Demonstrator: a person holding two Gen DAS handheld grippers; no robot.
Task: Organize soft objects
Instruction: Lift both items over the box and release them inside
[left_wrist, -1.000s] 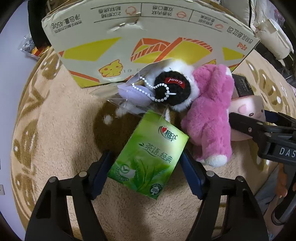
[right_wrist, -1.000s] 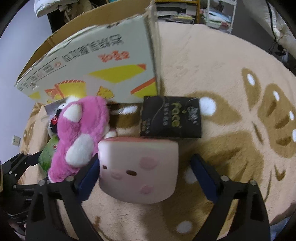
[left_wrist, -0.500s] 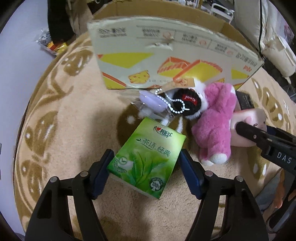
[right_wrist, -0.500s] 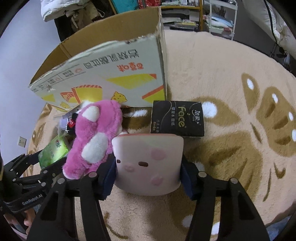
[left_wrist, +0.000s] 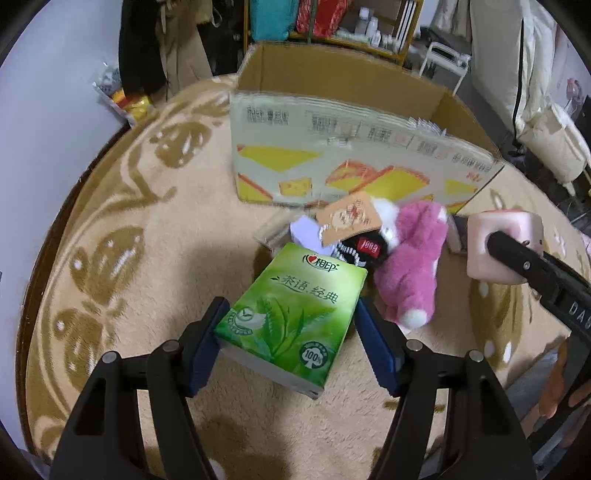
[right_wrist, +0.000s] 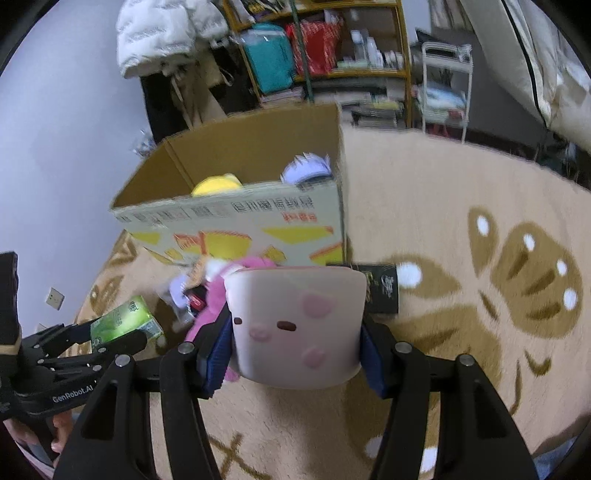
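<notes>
green tissue pack (left_wrist: 291, 317) sits clamped in the left tongs (left_wrist: 290, 345), pink squishy block (right_wrist: 293, 325) squeezed in the right tongs (right_wrist: 295, 350), both lifted clear of the carpet (left_wrist: 155, 236), likely bound for the cardboard box (right_wrist: 236, 184).

The black pack (right_wrist: 382, 286) sits mostly hidden behind the pink cushion (right_wrist: 295, 325) — its lettering (gold) blurred.

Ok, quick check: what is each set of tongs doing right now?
Left tongs: closed on the green tissue pack.
Right tongs: jaws just closed, now holding the pink pig-face cushion.
</notes>
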